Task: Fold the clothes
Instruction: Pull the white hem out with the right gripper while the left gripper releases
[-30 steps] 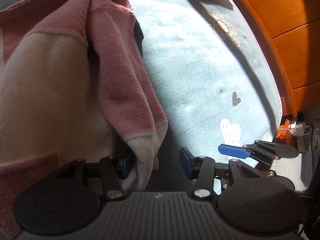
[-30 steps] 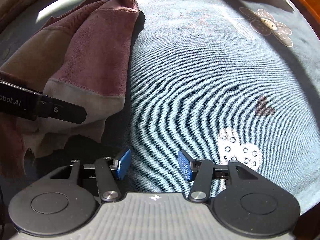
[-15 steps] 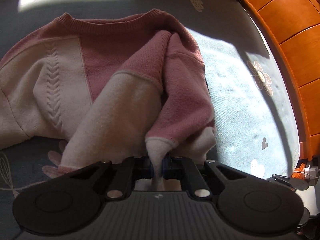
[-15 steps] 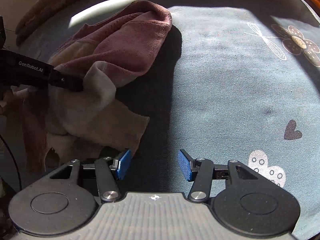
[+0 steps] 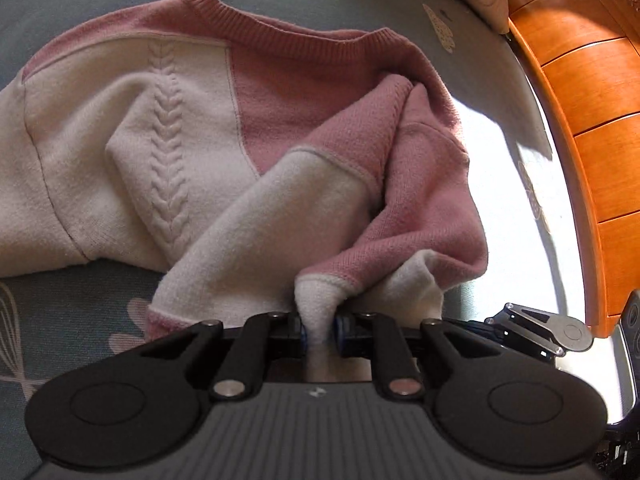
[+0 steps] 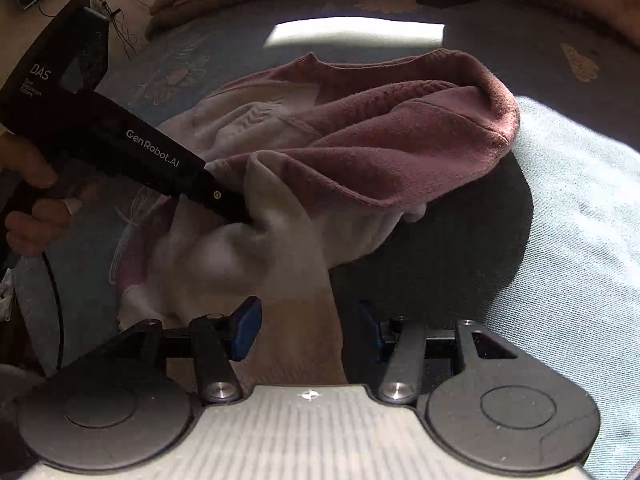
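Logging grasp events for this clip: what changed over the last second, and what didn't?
The left tool closed on the sweater's white sleeve cuff and drew it back, so the whole sweater came into view. The right tool stayed open but now has a strip of the fabric between its fingers. The sweater stayed on the blue bedspread.

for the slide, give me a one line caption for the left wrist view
Left gripper pinching the white cuff of a pink-and-cream sweater lying on the blue bedspread.

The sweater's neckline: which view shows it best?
The left wrist view: the sweater lies sunlit, its ribbed pink neckline fully visible above the left claw. The right wrist view shows it shadowed, mostly hidden behind the bunched sleeve.
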Motion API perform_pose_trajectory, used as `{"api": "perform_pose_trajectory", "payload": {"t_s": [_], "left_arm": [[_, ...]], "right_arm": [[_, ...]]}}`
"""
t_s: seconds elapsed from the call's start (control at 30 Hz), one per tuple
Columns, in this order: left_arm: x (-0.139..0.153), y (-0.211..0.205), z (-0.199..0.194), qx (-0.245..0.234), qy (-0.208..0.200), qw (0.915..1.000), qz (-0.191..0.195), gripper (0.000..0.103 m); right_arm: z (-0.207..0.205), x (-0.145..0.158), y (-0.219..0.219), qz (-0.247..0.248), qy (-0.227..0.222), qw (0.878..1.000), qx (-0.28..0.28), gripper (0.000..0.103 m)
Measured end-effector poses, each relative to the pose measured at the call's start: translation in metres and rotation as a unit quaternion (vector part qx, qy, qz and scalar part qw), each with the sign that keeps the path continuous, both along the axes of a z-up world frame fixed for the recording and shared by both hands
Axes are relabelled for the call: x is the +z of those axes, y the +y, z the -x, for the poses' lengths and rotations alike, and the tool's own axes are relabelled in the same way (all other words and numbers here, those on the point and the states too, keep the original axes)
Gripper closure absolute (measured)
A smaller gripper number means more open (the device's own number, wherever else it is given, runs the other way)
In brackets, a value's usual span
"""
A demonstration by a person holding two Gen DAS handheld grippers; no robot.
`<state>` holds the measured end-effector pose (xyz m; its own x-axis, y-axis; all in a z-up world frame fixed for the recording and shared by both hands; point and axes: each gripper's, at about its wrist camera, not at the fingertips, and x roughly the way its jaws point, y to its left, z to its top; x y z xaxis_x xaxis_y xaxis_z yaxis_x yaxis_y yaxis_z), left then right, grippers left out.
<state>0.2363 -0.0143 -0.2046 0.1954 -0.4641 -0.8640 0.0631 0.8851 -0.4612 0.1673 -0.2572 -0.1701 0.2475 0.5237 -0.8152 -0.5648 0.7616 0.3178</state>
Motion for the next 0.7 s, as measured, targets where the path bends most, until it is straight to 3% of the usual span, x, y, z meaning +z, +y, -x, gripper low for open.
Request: {"api": "perform_pose_trajectory", "payload": {"t_s": [0.2,0.43,0.57,0.7], "left_arm": [[-0.005,0.002,-0.001,-0.005,-0.001,0.9999,0.009,0.087],[-0.017,0.013,-0.008,0.008,0.018,0.9988,0.045,0.087],[-0.021,0.016,-0.011,0.011,0.026,0.998,0.057,0.087],[-0.021,0.014,-0.01,0.008,0.023,0.9982,0.055,0.087]], "right_arm": [[-0.031,-0.033,0.001,-0.062,0.05,0.996,0.051,0.045],[-0.058,-0.044,0.002,-0.108,0.099,0.985,0.096,0.043],[-0.065,-0.038,0.006,-0.113,0.136,0.974,0.138,0.043],[-0.056,-0.019,-0.009,-0.156,0.168,0.963,0.144,0.045]]}}
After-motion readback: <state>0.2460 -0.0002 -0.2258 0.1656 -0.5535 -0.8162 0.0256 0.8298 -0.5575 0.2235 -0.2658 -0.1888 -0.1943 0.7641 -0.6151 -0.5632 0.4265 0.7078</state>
